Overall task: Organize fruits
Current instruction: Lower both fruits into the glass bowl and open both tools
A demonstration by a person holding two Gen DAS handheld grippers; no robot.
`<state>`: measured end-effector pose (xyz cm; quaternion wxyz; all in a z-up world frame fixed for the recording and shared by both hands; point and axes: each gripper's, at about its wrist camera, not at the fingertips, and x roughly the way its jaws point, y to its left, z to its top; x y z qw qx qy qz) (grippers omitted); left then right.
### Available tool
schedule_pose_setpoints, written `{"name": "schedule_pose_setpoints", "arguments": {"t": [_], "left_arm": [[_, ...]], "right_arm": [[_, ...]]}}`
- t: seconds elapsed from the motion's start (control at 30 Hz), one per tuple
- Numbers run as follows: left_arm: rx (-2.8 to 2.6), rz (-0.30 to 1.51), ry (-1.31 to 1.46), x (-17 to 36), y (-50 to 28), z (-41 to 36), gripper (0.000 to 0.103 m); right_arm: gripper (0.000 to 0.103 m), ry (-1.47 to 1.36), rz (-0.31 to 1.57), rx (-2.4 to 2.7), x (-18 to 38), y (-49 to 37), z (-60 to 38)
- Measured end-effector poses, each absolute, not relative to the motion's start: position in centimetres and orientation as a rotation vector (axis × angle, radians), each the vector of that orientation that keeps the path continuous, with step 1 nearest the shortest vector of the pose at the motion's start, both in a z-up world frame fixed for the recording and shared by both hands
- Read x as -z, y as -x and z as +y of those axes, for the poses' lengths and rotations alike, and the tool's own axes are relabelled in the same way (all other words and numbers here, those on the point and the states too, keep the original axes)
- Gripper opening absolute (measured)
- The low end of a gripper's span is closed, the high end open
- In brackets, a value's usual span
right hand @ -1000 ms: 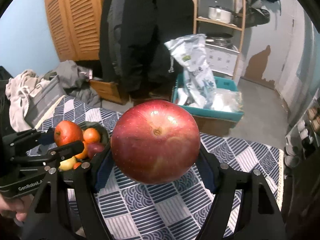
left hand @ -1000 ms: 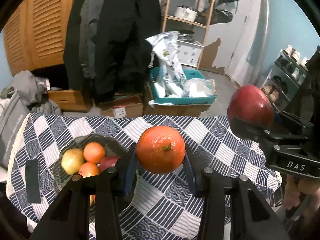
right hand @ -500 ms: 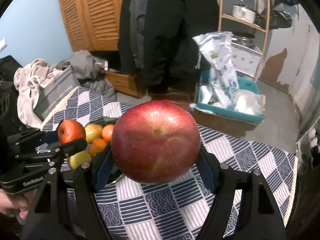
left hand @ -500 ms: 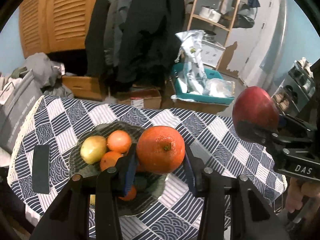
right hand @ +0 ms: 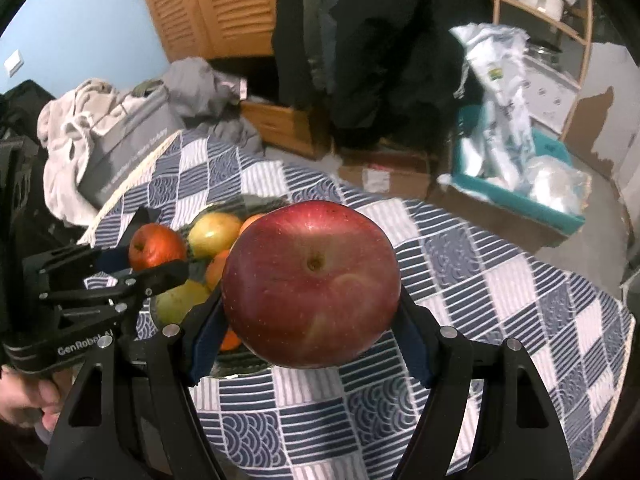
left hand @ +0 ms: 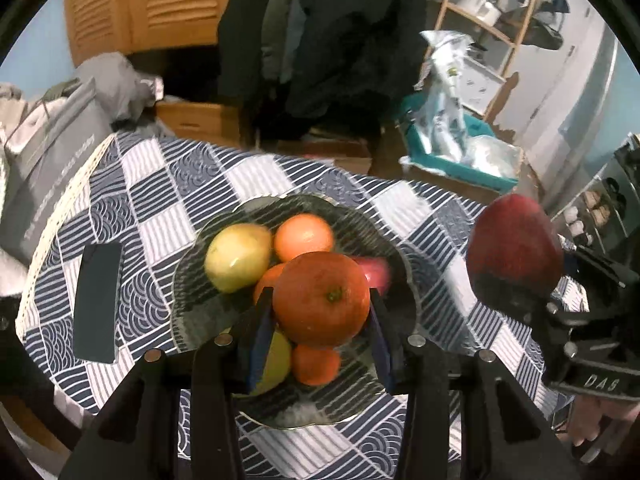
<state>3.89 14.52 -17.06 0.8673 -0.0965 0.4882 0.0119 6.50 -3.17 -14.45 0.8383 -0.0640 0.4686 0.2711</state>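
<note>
Surface: round table under my tablecloth (left hand: pixel 152 184), blue and white checks with wave and stripe panels, filling the middle of both views.
Bowl: clear glass bowl (left hand: pixel 360 216) at centre frame in the left wrist view, holding a yellow-green fruit (left hand: pixel 238 256), small oranges and one red piece.
Left gripper: my left gripper (left hand: pixel 320 316) pinches an orange (left hand: pixel 320 298) between both blue pads, held over the bowl, low centre of the frame.
Right gripper: my right gripper (right hand: pixel 310 320) clamps a red apple (right hand: pixel 310 284) from both sides, stem pit facing the lens; it hangs above the cloth, just right of the bowl (right hand: pixel 256 202).
Phone: dark flat phone (left hand: pixel 98 302) lies on the cloth at left of the frame, apart from the bowl.
Room, upper left: louvred wooden doors (left hand: pixel 160 0) against a pale blue wall.
Room, upper centre: dark coats (left hand: pixel 320 32) hanging.
Room, left: grey bag (right hand: pixel 128 152) and piled clothes beside the table edge.
Room, right: teal box (right hand: pixel 520 196) with plastic bags on the floor; wooden shelf (left hand: pixel 488 12) behind it.
</note>
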Motion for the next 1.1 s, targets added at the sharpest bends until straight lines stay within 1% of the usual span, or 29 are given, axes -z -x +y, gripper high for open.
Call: {"name": "schedule_pose_setpoints", "arguments": {"t": [0.37,0.8,0.93,0.97,1.03,1.1], "left_arm": [[-0.062,1.108,0.214,20.1,-4.3,16.1,0.044],[-0.068,1.172,0.269,21.7,-4.5,17.2,0.044],[-0.064,1.185,0.268,21.9,-4.6,16.9,0.049],[-0.052,1.183,0.271,21.9,-4.6,16.8,0.055],[-0.060,1.175,0.264,21.6,-4.5,16.7,0.061],[-0.062,1.163,0.261,21.2,-4.5,16.7,0.063]], "right_arm": [[0.075,0.200,1.106,-0.618,19.8,-5.8,0.4],[0.076,0.240,1.172,-0.664,22.2,-5.6,2.3],[0.076,0.266,1.177,-0.662,22.9,-5.4,2.4],[0.076,0.270,1.180,-0.663,23.0,-5.4,2.4],[0.076,0.286,1.183,-0.657,23.3,-5.3,2.6],[0.076,0.287,1.174,-0.659,23.3,-5.2,2.5]]}}
